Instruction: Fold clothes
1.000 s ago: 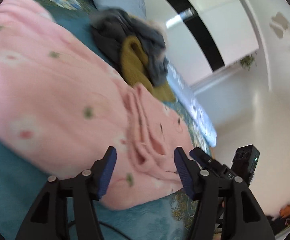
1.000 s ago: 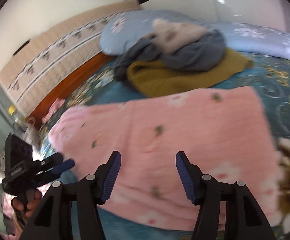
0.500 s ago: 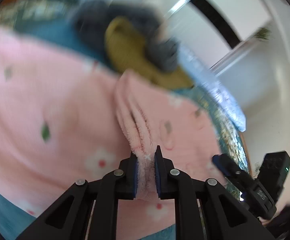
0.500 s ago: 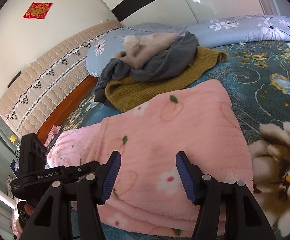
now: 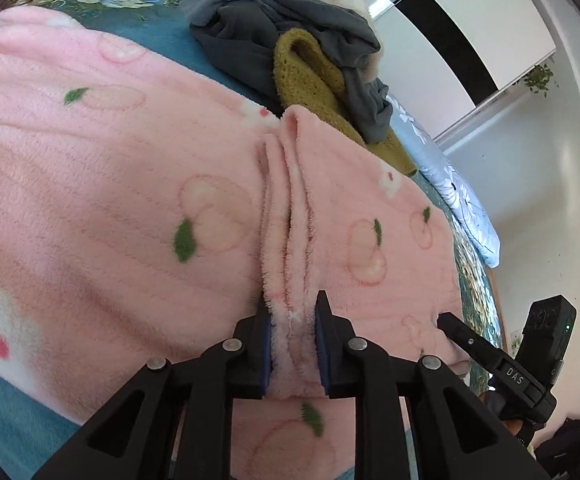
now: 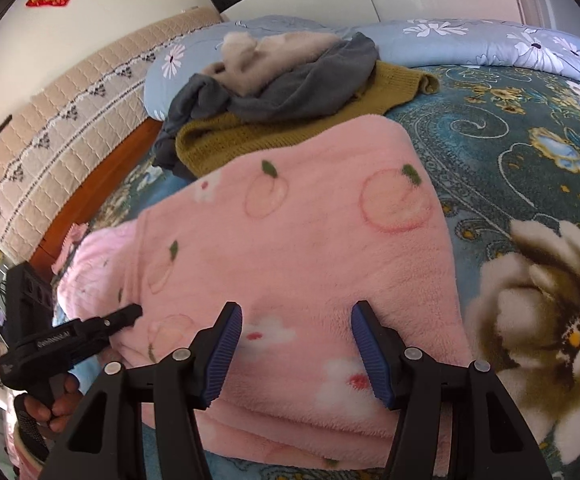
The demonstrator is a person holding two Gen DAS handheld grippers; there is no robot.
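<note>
The pink fleece garment is spread across the teal floral bedspread, filling the left-wrist view from nine o'clock to three o'clock. A bunched ridge of its fabric runs from twelve o'clock down to six o'clock, straight into the left gripper.

A second ago that gripper was held wide above the fleece with nothing between its jaws. Since then the jaws have been brought together on the ridge, and a thick pleat is now pinched between the blue pads, which are seen pressing on both sides of it. The jaws are being eased slightly apart at this moment, though the fabric is not let go. It is judged that a hold for the next fold has been secured on this side.

The right gripper is held open over the garment's near edge at six o'clock of its own view; fleece lies beneath the gap, but is not touched by the pads, as a second ago. A matching pinch is judged to be needed here before the cloth can be lifted evenly.

Beyond the garment, at twelve o'clock, a mustard knit and a grey garment are piled against a pale blue floral pillow, seemingly not yet folded.
</note>
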